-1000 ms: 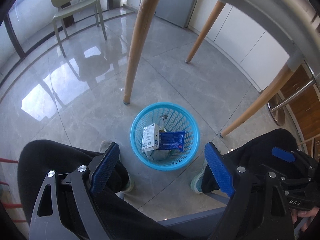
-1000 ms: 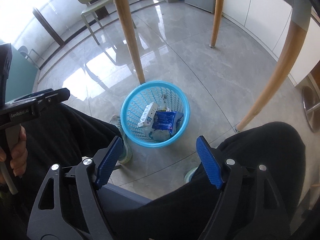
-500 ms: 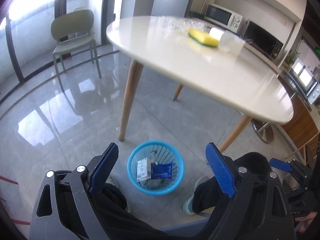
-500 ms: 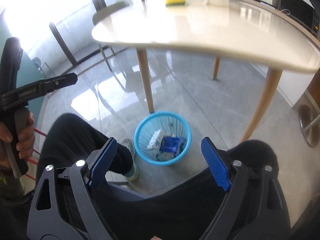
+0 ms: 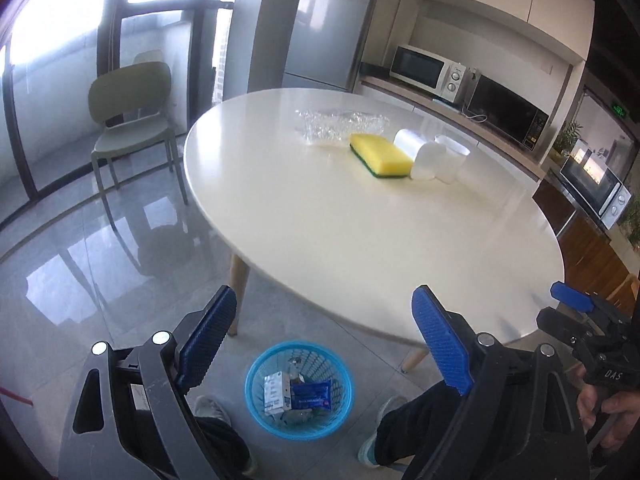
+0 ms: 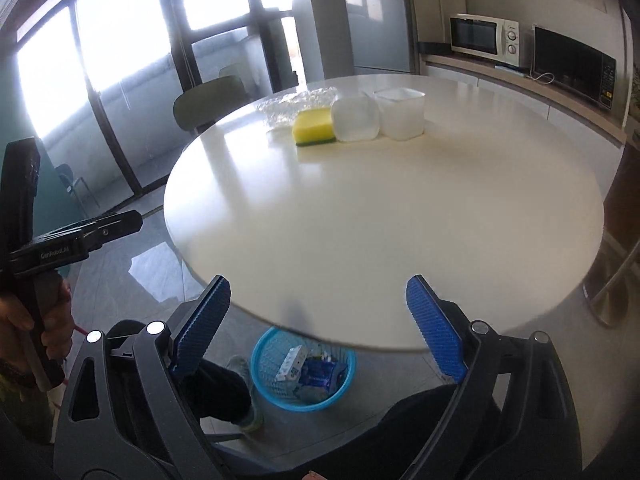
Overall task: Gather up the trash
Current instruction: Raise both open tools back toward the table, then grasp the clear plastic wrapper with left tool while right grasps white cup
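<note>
You've got two grippers up, both w/ nothing between the blue pads. Left gripper (image 5: 324,342) stands spread wide, released. Right gripper (image 6: 318,326) is also empty, its jaws opening at this moment.

Count on the round white table (image 5: 360,240): one crumpled clear plastic wrap (image 5: 338,126), one yellow sponge (image 5: 380,156) w/ a green underside, two translucent plastic containers. One container (image 5: 420,154) lies on its side, touching the sponge's end; the other container (image 5: 452,158) stands upright just beside it. All four sit together on the far part of the tabletop, well apart from your pads.

One blue mesh basket (image 5: 256,384) is on the floor btwn your feet, partly under the table edge in the right-wrist view. Inside: one white carton (image 5: 276,394) w/ small print, too small to read, one blue packet (image 5: 310,396) w/ white lettering, also unreadable, plus some clear bits I can't count.

Readable writing: "DAS" on the right gripper's body as seen from the left wrist cam; "GenRobot.AI" or close to it on the left gripper's body in the right cam view.

Bkgd: one olive chair (image 5: 128,120) by the window, one fridge (image 5: 328,28), three microwaves or ovens along the counter — a white one (image 5: 430,72), a black one (image 5: 508,116), another white one at far right (image 5: 596,188).
</note>
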`<state>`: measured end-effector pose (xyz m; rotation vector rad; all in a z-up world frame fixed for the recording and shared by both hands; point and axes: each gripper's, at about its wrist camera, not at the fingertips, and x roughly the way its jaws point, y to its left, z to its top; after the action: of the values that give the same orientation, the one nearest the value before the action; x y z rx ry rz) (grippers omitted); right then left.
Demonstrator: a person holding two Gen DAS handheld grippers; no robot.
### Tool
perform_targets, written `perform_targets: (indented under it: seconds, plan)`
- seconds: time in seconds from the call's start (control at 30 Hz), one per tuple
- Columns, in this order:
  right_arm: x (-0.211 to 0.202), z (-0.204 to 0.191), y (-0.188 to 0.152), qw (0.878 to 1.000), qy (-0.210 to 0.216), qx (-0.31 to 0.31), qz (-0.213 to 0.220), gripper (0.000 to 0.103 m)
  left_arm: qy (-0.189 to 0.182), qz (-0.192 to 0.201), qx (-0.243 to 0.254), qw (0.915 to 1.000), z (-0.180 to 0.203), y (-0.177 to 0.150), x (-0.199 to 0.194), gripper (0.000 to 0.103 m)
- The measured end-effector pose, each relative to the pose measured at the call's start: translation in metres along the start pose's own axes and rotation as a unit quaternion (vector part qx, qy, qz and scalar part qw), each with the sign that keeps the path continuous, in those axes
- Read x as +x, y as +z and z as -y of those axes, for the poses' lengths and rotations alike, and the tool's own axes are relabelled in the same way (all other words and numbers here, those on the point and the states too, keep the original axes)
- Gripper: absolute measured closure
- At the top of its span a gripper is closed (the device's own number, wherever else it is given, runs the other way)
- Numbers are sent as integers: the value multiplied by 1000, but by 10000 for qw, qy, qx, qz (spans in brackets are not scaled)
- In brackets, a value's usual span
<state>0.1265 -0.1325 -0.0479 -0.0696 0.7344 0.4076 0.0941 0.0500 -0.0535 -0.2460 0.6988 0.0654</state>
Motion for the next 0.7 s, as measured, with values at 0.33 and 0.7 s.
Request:
perform_targets:
  seconds: [0.33,0.7]
  plan:
    - [33,21,53,9997,-154,-49,196,18,104,101,189,9997,2,38,30,15]
    - [68,34,98,9995,-251,52,161,21,451,141,653,9967,-1,92,58,15]
